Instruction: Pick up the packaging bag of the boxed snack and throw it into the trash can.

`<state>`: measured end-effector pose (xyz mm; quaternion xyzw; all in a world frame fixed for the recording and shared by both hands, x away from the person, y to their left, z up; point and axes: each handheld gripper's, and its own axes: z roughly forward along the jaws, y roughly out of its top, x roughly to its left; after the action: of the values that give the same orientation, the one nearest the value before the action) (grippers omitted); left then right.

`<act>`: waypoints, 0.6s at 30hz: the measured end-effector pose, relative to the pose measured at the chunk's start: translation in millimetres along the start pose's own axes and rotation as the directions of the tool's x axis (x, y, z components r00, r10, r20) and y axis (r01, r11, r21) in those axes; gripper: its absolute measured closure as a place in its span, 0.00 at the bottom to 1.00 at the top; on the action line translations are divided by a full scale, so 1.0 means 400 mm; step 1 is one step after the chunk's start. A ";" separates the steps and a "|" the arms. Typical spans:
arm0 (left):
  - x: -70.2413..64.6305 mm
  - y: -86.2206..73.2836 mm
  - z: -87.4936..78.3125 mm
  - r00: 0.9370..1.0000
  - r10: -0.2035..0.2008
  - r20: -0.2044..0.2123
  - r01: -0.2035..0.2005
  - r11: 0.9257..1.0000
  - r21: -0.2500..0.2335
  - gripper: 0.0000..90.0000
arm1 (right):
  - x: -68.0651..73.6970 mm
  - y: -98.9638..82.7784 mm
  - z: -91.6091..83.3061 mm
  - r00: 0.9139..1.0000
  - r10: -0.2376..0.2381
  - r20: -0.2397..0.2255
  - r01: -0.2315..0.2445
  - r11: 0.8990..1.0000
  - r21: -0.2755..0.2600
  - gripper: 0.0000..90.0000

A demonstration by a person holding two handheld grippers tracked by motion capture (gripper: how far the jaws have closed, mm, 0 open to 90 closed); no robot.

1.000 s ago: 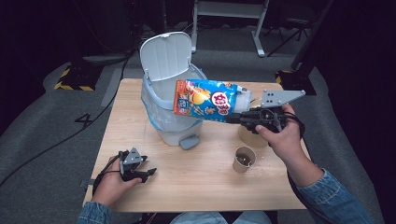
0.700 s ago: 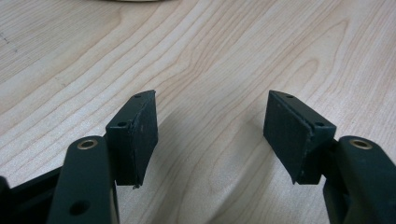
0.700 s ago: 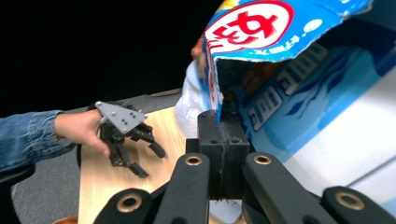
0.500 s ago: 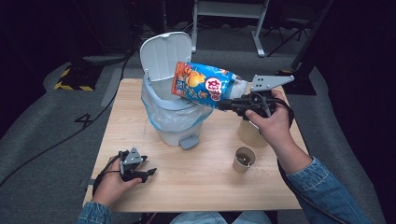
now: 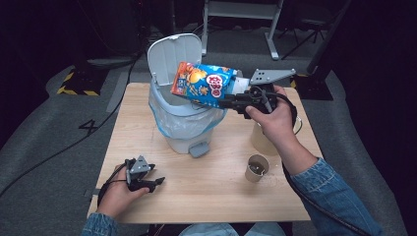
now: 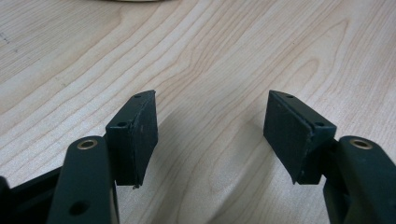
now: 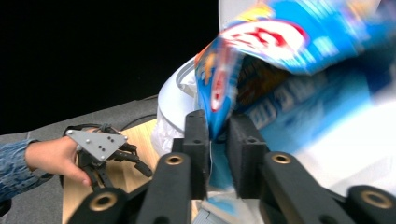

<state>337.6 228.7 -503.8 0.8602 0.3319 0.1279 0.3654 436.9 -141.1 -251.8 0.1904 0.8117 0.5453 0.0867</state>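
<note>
- We work in a dark room, at a pale wooden counter (image 5: 221, 196) that carries a grey pedal bin (image 5: 184, 123) with its lid (image 5: 174, 56) tipped up and a clear liner (image 5: 189, 125) inside.
- Our right gripper (image 5: 228, 102) holds the blue snack bag (image 5: 204, 86) by one end, tilted over the bin's mouth; its jaws have just been opening, with the bag's edge between them and only a thin gap showing in the right gripper view (image 7: 217, 140).
- Our left gripper (image 5: 156, 181) rests on the counter, jaws apart and empty (image 6: 210, 135).
- The bag juts out sideways, so we judge it could catch on the rim or the lid and slide down outside the bin.
- A half-loosened hold might let the bag swing and drop early.
- Pulling our right hand back carelessly could knock over the paper cup (image 5: 257, 168) beneath it.
- The loose liner could fold in under the bag.
</note>
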 end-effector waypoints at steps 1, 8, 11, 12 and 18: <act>0.000 0.000 0.000 1.000 0.000 0.000 0.000 1.000 0.000 0.39 | -0.001 0.003 0.005 1.000 0.006 0.009 -0.006 1.000 -0.001 0.77; 0.000 0.000 0.000 1.000 0.000 0.000 0.000 1.000 0.000 0.39 | -0.004 0.025 0.036 0.998 -0.010 0.055 0.010 1.000 -0.001 0.64; 0.000 0.000 0.000 1.000 0.000 0.000 0.000 1.000 0.000 0.39 | 0.003 0.037 0.047 0.998 -0.029 0.062 0.029 1.000 0.011 0.59; 0.000 0.000 0.000 1.000 0.000 0.000 0.000 1.000 0.001 0.39 | 0.006 0.043 0.049 0.997 -0.040 0.070 0.040 0.999 0.008 0.57; 0.000 0.000 0.000 1.000 0.001 0.000 -0.001 1.000 0.001 0.39 | 0.011 0.068 0.056 0.994 -0.067 0.089 0.069 0.997 -0.024 0.48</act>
<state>337.6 228.7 -503.8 0.8605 0.3316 0.1277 0.3651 446.6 -111.4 -235.4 0.1853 0.8058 0.5439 0.1433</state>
